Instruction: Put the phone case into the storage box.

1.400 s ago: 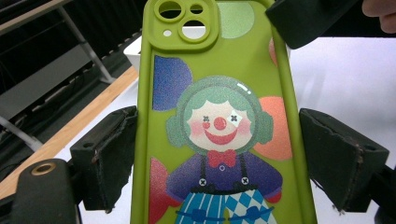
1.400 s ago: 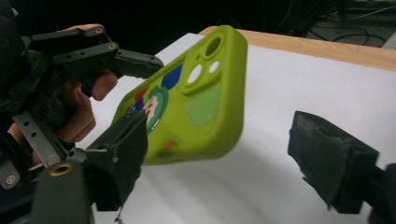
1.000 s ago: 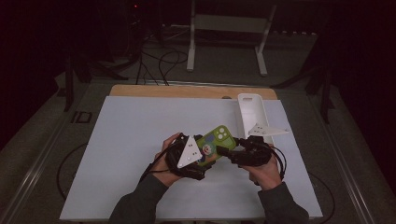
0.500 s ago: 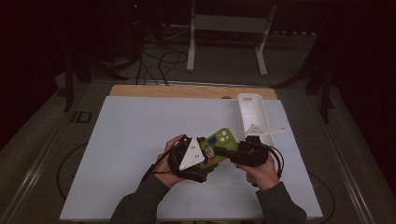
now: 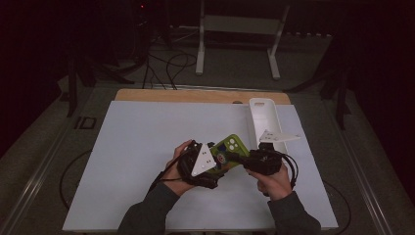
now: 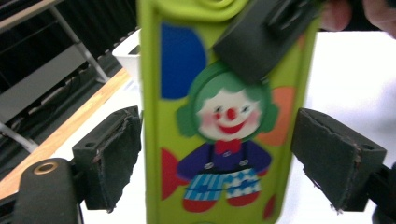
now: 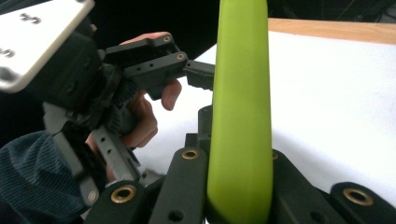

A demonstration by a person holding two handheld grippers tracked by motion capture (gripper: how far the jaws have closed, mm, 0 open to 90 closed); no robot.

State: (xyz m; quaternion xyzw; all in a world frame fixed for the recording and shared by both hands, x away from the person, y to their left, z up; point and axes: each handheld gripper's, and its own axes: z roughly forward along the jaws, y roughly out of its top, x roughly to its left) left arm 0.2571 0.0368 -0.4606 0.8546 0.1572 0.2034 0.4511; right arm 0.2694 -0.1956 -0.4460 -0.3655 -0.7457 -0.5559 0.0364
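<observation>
A lime-green phone case with a clown picture is held above the white table between both grippers. My left gripper spans its width, and both pads press on its long edges. My right gripper has just been closing its jaws and is now shut on the case's far end. In the right gripper view the case stands edge-on, clamped between the jaws of my right gripper. One right finger lies across the clown side. The left gripper faces it.
A long white tray lies at the back right of the white table top, just beyond the right hand. A wooden strip runs along the far edge. Cables and a metal stand are on the floor behind.
The right gripper's jaws have closed onto the end of the phone case. The left gripper keeps its hold, and both hands stay nearly where they were.
</observation>
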